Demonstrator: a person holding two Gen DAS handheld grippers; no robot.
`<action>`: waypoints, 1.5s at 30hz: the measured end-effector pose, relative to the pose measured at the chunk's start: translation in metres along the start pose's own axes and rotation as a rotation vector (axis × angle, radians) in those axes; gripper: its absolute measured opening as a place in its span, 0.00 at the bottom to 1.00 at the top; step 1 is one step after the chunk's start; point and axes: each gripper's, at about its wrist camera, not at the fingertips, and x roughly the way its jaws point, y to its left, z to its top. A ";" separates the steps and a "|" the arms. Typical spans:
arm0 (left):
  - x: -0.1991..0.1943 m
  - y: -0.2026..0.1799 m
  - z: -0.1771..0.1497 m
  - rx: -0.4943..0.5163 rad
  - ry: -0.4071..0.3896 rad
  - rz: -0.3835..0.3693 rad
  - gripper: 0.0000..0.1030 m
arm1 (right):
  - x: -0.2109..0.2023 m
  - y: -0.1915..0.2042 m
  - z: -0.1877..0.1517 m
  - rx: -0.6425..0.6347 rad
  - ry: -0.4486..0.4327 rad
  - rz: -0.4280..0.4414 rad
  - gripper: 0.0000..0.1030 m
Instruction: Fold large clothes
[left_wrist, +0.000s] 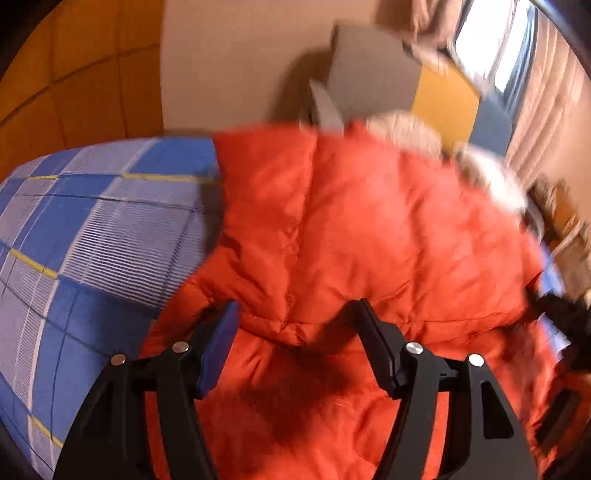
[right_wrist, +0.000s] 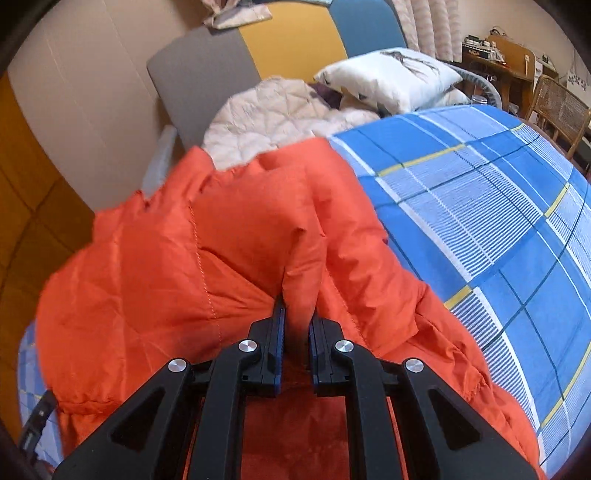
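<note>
Lying puffed across the middle of both frames, on the blue plaid bed cover (right_wrist: 498, 206): orange down jacket (left_wrist: 351, 229). Hovering at lower centre of the left view, left tool (left_wrist: 297, 314), jaws spread wide, gripping nothing, quilted fabric showing between them. Pinching at lower centre of the right view, right tool (right_wrist: 297, 317), clenched on a raised fold of the jacket. Sitting at upper right of the right view, white pillow (right_wrist: 391, 79) beside a pale quilt (right_wrist: 273, 110).

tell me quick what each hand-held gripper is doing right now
Left hand-held gripper: open, jaws spread over the orange jacket, gripping nothing.
Right hand-held gripper: shut on a fold of the orange jacket.
</note>
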 end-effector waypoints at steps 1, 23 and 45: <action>0.006 0.001 0.000 -0.012 0.012 0.007 0.64 | 0.002 -0.001 0.001 0.007 0.011 0.010 0.10; -0.093 0.055 -0.093 -0.038 -0.066 -0.037 0.71 | -0.104 -0.055 -0.078 0.044 0.016 0.095 0.58; -0.120 0.103 -0.178 -0.090 -0.013 -0.185 0.13 | -0.147 -0.138 -0.135 0.091 0.030 0.013 0.59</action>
